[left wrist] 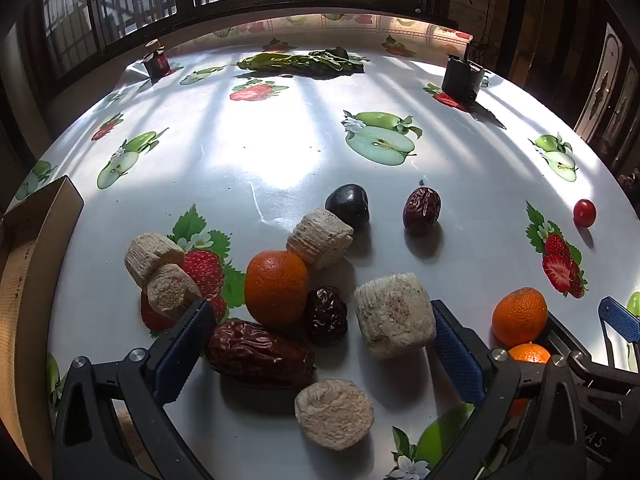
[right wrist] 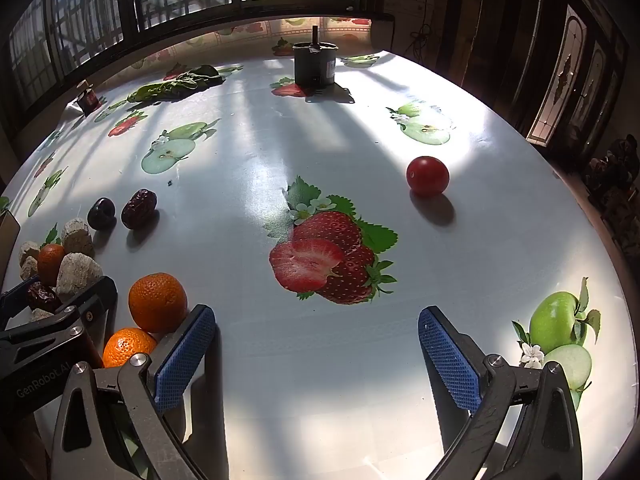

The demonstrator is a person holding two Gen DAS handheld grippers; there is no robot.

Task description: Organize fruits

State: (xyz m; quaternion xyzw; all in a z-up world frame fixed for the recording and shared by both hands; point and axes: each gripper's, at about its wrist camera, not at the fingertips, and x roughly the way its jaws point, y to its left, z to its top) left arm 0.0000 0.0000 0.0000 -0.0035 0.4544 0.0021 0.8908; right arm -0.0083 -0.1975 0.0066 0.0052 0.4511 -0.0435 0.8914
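Both tools, left tool (left wrist: 320, 350) and right tool (right wrist: 316, 354), stand wide and empty; closing carelessly beside the large date (left wrist: 260, 354) may scatter neighbouring fruit across your bench (left wrist: 280, 140).

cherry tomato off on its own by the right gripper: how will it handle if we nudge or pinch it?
The cherry tomato is round and sits on a glossy tablecloth, so a nudge will probably send it rolling. Its smooth, shiny skin looks slippery and likely soft; a gentle, centred pinch seems safest.

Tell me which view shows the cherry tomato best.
The right wrist view: the cherry tomato sits large, lit and unobstructed ahead of the open gripper. The left wrist view shows it small at the far right edge.
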